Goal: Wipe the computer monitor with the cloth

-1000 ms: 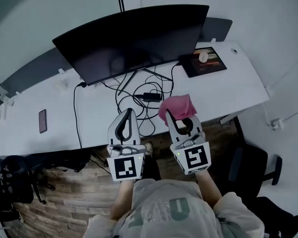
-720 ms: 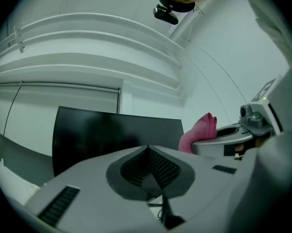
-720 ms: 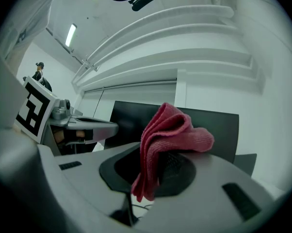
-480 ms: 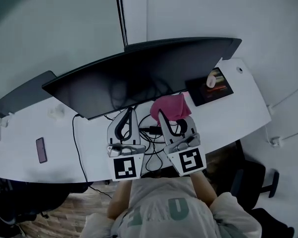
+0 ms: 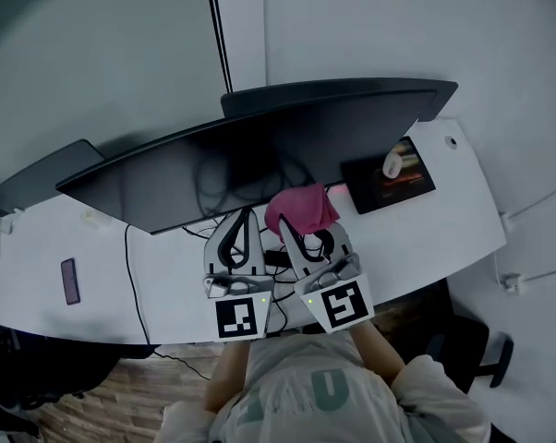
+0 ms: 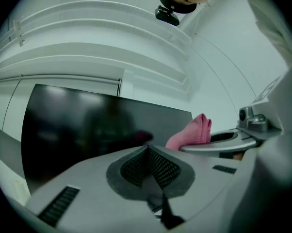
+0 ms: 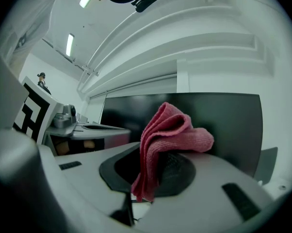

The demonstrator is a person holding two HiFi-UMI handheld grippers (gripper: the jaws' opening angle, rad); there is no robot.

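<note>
Now we hold right claw [image 5: 294, 231] clamped on pink cloth [image 7: 171, 131]: cloth pinched between its jaws, bunched fold sticking out past tips, loose end hanging down in jaw hollow. Cloth sits close before lower middle of dark monitor [image 5: 232, 169] screen; we cannot tell whether it touches. Left claw [image 5: 245, 218] just beside right one, jaws pressed together, nothing between them. Both claws over white counter [image 5: 444, 220].

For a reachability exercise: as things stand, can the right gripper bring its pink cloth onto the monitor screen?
Probably yes. The right gripper is shut on the cloth, which sits just in front of the monitor, and nothing shows between them.
</note>
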